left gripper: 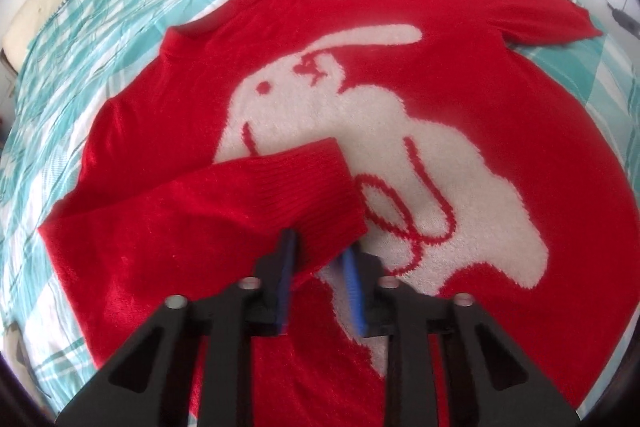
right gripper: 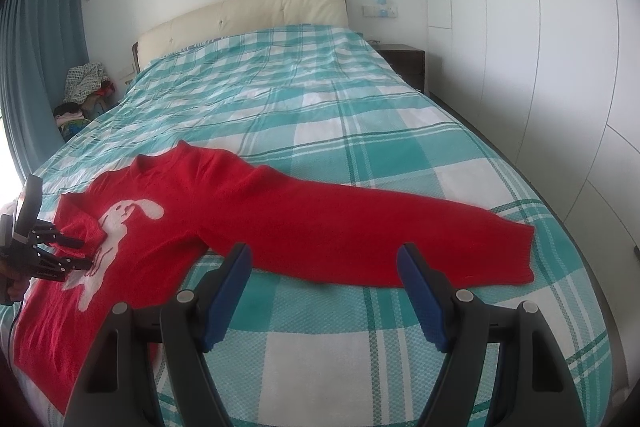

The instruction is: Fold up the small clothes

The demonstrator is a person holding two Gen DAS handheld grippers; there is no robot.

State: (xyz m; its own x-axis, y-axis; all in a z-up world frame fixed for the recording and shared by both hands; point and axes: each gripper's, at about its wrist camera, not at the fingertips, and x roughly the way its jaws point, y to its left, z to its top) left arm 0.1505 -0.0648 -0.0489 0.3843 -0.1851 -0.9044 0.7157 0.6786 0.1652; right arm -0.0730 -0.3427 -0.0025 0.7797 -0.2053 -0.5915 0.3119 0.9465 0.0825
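A: Far left: what has the left claw (left gripper: 318, 267) got?

B: The ribbed cuff of the left sleeve (left gripper: 224, 203). That sleeve is already laid across the front of the red sweater (left gripper: 400, 39), its cuff over the white rabbit (left gripper: 360, 131). The blue pads (left gripper: 288, 259) are drawn in close with a pinch of cuff between them; the claw is closed on the knit, pointing steeply down at it.

A: And the sweater itself?

B: Flat, face up, near the foot of the bed (right gripper: 320, 87), collar toward the headboard (right gripper: 240, 11).

A: Moving rightward?

B: The right sleeve (right gripper: 380, 235) lies stretched out, its long axis running away from the body toward the bed's right edge, cuff at the far end.

A: The right claw (right gripper: 324, 291)?

B: Jaws wide apart, nothing in them. It hovers over bare bedcover, the sleeve lying crosswise just beyond the fingertips (right gripper: 240, 259).

A: So which hand takes that sleeve?

B: Likely the right, being far nearer; the cuff lies off to its right, so it probably needs to shift that way before grasping.
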